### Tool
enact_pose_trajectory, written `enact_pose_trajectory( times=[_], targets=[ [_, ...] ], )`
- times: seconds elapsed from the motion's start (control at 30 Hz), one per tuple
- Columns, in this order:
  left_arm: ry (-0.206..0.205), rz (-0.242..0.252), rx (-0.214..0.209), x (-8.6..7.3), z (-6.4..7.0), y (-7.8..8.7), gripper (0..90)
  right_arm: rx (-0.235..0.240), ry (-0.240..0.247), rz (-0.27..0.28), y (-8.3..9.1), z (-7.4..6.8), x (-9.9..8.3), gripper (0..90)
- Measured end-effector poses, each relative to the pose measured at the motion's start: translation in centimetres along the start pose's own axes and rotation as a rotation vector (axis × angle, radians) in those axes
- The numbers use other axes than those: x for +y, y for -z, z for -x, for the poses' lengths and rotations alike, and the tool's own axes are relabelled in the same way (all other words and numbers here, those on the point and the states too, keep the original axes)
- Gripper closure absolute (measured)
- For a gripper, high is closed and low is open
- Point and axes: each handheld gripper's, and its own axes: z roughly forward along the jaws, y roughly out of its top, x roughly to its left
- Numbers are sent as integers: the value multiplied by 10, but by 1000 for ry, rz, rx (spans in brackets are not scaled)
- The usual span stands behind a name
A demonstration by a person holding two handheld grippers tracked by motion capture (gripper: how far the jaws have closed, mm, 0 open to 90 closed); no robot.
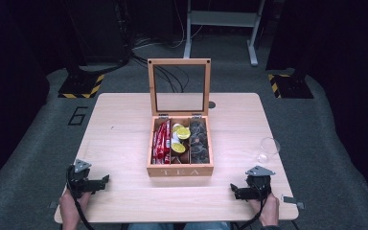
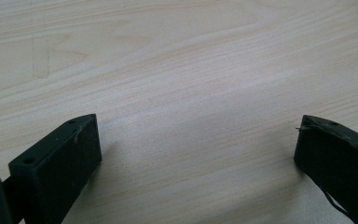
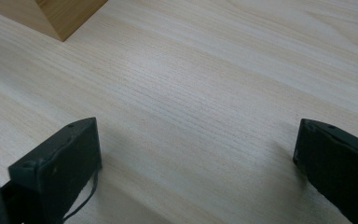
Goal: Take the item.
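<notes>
With my left hand-held gripper (image 1: 106, 180) and right hand-held gripper (image 1: 232, 188) both released on the worktop (image 1: 120, 143), I'd approach the open tea box (image 1: 180, 168) at twelve o'clock slowly, jaws staying wide and clearing its front wall.

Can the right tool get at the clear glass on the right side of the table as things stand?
Probably yes. The right tool rests on the table with its jaws open, and the glass stands apart, just ahead of that hand near the right edge. Bare tabletop lies between them, and the tea box sits off to the side.
</notes>
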Motion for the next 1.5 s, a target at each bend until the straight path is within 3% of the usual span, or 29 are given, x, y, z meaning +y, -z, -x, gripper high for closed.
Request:
enact_pose_trajectory(
  times=[0.73, 0.87, 0.97, 1.33, 1.5],
  targets=[
    [-1, -1, 0, 0, 0, 0, 3, -12, -8, -1, -1, -1, 1, 0],
    [-1, 0, 0, 0, 0, 0, 3, 2, 4, -12, -1, -1, 3, 0],
    [-3, -6, -1, 0, 0, 0, 4, 14, -15, 1, 4, -1, 4, 0],
    [-3, -2, 0, 0, 0, 0, 4, 55, -17, 41, 28, -6, 35, 0],
    [-3, -2, 0, 0, 0, 0, 4, 87, 18, 55, 37, -12, 54, 0]
  ],
)
